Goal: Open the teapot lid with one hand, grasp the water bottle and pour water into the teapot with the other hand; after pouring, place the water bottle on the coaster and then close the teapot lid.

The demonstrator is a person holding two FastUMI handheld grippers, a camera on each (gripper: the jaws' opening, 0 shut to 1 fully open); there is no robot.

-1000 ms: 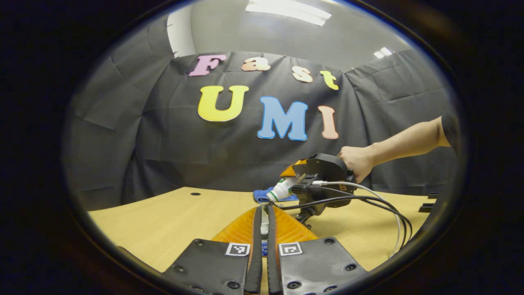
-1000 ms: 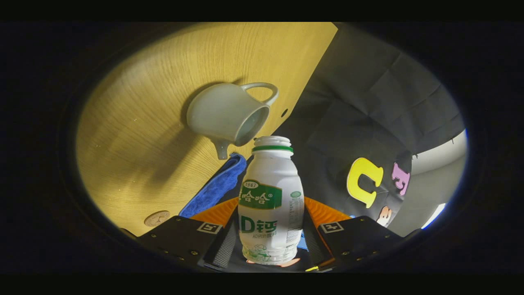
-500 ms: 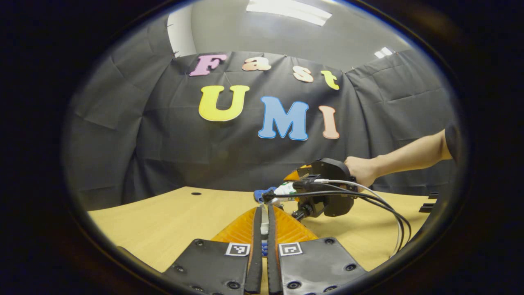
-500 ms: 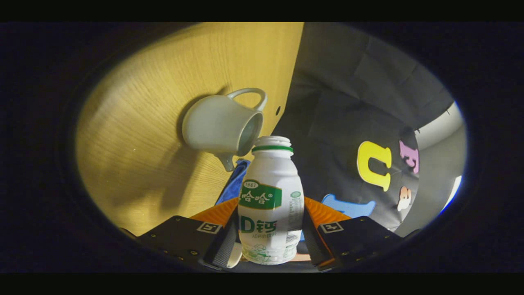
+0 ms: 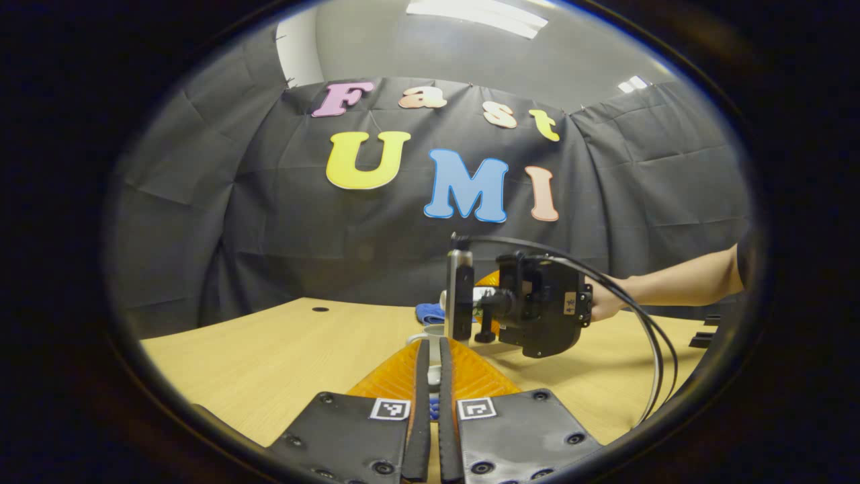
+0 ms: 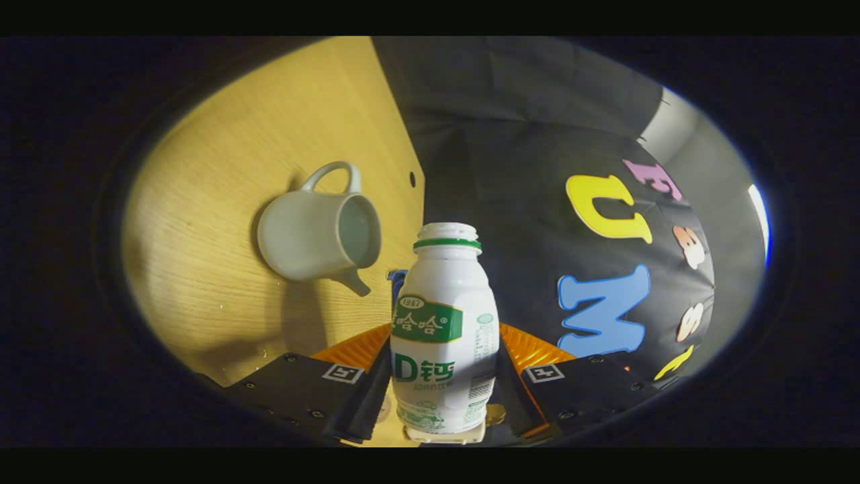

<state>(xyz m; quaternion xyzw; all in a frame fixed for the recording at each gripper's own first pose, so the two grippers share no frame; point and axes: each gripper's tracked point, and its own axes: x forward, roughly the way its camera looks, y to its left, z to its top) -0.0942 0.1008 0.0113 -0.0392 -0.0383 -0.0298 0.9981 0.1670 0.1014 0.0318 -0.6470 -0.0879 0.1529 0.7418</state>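
In the right gripper view the right tongs (image 6: 445, 396) pinch the water bottle (image 6: 445, 336), a white plastic bottle with a green neck ring and an uncapped mouth, at lower centre of the frame. The teapot (image 6: 316, 232), pale glazed ceramic with a looped handle and short spout, stands lidless left of centre on the wood-grain bench (image 6: 222, 202), with open bench all round it; the bench's straight far edge runs close by, a small round hole near it.

In the left gripper view the left tongs (image 5: 431, 376) sit pressed almost together at bottom centre around a small pale piece, too hidden to name. A blue cloth (image 5: 430, 312) lies mid-frame.
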